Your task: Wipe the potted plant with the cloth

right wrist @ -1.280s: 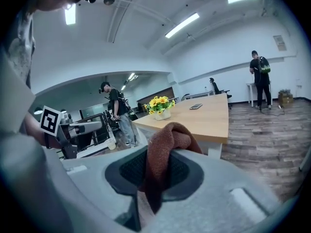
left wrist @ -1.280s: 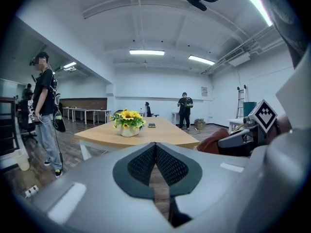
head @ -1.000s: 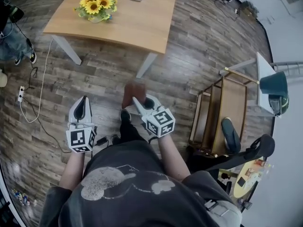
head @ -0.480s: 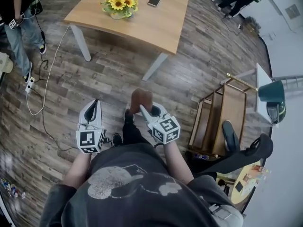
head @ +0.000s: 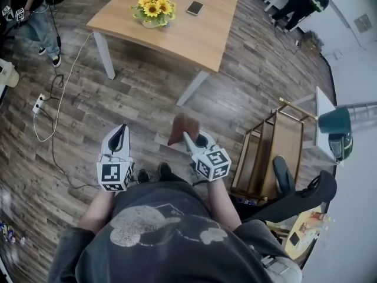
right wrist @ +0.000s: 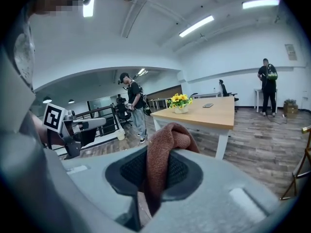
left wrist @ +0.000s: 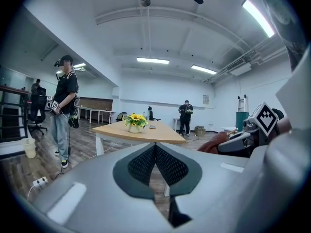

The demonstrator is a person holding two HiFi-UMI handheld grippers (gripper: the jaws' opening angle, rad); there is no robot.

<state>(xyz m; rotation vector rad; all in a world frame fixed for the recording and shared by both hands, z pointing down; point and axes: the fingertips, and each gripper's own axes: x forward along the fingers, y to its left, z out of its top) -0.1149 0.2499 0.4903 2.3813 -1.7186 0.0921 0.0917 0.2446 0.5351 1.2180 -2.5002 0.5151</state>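
Right hand-held gripper (head: 189, 141) pinches rust-brown knitted cloth (head: 181, 127); left hand-held gripper (head: 118, 138) closed, empty. Risk: one-handed wiping may topple the yellow-flowered potted plant (head: 154, 12) on the light wooden table (head: 203, 37).

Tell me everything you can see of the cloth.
The cloth is rust-brown with a looped, towel-like weave. It is bunched and pinched between the shut jaws of the right gripper, with a rounded fold bulging above them and a tail hanging below. It is held in the air over the wood floor, short of the table. Nothing else touches it.
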